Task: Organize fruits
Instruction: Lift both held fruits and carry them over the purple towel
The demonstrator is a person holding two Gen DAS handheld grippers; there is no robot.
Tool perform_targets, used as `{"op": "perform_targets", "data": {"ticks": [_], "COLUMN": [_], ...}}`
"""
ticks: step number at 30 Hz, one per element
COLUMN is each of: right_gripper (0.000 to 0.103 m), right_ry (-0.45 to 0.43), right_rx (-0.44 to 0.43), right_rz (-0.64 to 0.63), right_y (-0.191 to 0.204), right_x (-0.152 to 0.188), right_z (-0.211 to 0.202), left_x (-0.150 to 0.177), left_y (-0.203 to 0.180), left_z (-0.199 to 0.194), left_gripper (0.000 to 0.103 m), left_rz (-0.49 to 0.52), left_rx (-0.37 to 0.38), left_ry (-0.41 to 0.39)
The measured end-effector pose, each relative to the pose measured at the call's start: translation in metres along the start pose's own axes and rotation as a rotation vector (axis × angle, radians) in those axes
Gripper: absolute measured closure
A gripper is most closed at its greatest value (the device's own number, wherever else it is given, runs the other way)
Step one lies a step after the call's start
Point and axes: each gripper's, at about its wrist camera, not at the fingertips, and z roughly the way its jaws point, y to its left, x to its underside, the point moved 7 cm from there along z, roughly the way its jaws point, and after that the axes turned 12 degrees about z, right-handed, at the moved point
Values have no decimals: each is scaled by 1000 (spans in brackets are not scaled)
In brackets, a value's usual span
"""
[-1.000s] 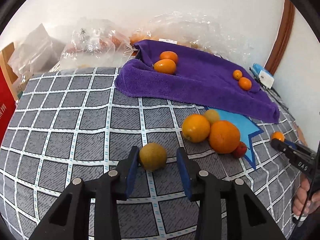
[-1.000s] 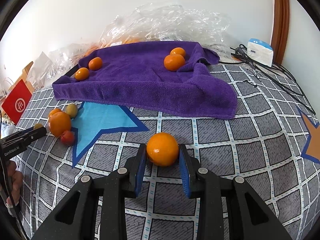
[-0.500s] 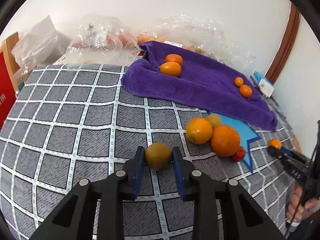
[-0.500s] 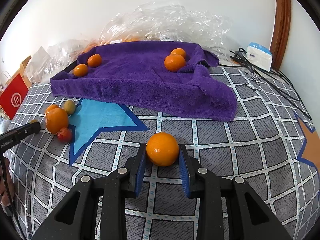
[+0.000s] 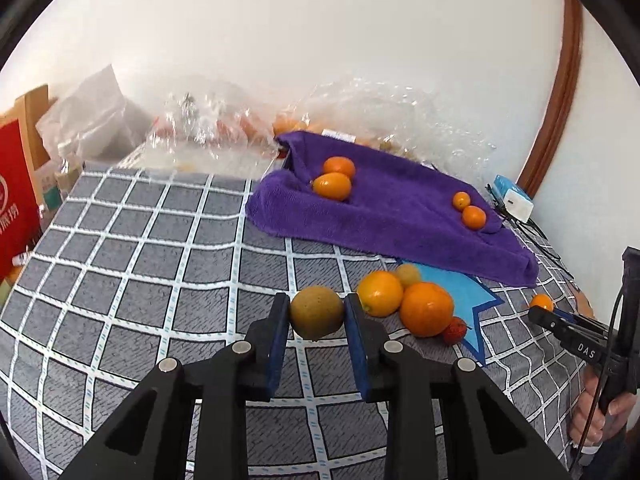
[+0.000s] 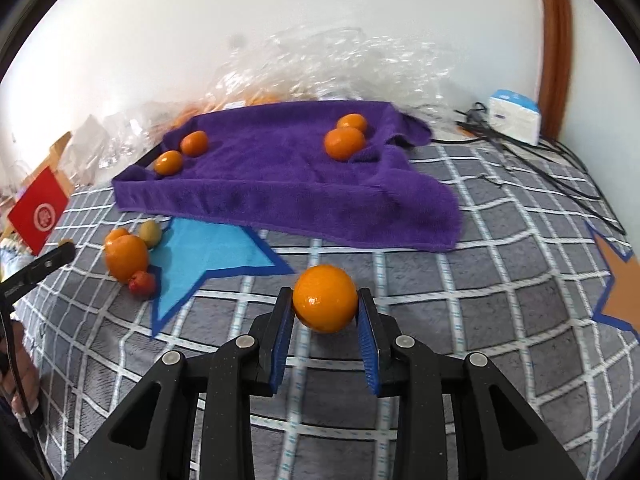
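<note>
My left gripper (image 5: 316, 312) is shut on a brown-green round fruit (image 5: 316, 314) and holds it above the checked cloth. My right gripper (image 6: 325, 300) is shut on an orange (image 6: 325, 298), also lifted; it shows at the right edge of the left wrist view (image 5: 541, 304). A purple towel (image 5: 400, 212) (image 6: 288, 176) lies at the back with two oranges at each end (image 5: 332, 185) (image 5: 474, 216). A cluster of fruits (image 5: 426, 308) (image 6: 126, 256) lies by the blue star: two oranges, a small greenish fruit and a small red one (image 5: 455, 330).
Crumpled clear plastic bags (image 5: 208, 136) with more fruit lie along the wall behind the towel. A red box (image 5: 16, 196) stands at the left edge. A white-blue charger with black cables (image 6: 514, 116) lies at the back right. The checked cloth (image 5: 140, 264) covers the table.
My left gripper closed on the brown-green fruit and lifted it. My right gripper rose and moved forward with the orange in it.
</note>
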Motion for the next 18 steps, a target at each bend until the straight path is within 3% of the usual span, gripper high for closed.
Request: {"op": "perform_targets", "data": {"ticks": [18], "right_gripper": [72], "right_ry": [-44], "right_rx": [29], "right_rz": [53], "right_y": [-8], "right_x": [-16], "right_z": [-33], "left_x": [-5], "left_y": [7], "left_z": [-10], "left_gripper": [77], "left_rz": [-35], "left_rx": [-6], "left_ry": [-59]}}
